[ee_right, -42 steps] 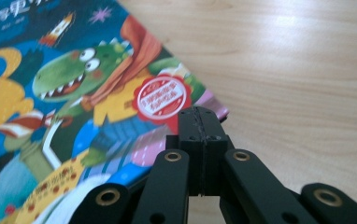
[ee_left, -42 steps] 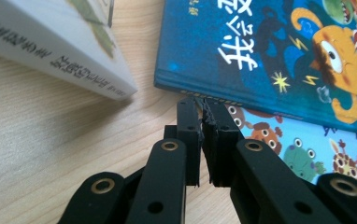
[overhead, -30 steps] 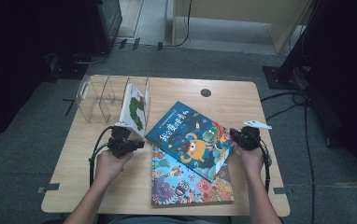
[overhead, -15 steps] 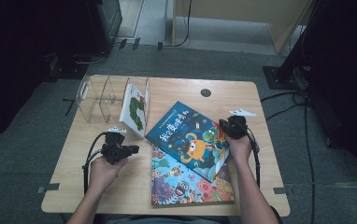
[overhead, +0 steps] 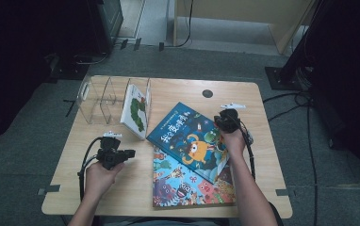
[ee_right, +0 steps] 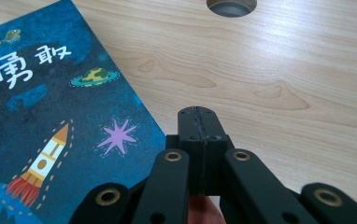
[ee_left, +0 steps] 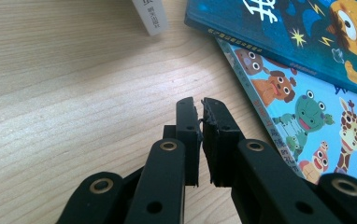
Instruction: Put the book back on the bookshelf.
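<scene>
The right gripper point(overhead: 227, 118) stood at the far right corner of the blue book point(overhead: 190, 139), and that was the relation everything hung on. Seen through the right gripper view, the blue book point(ee_right: 50, 126) lay to the left of the jaws, its right edge running away along the bench point(ee_right: 270, 79) just beside their tips, the bare wood under and ahead of them. The jaws were pressed fully together with nothing between them, so to my eye they were placed to push or pry at that edge, not to pinch it.

The blue book lay flat and askew, its long axis slanting from near right to far left, its near end resting on the lower book point(overhead: 187, 188), which sat square to the bench edge. The right hand was plainly the nearer one.

The left gripper point(overhead: 117, 156) was well apart from it, over bare wood left of both books. In the left gripper view its jaws were all but closed, a thin slit showing and nothing held, pointing toward the lower book's point(ee_left: 307, 116) spine. A white book point(overhead: 135, 110) stood in the clear rack point(overhead: 100, 101) beyond, the likely home for the blue book, I judged
</scene>
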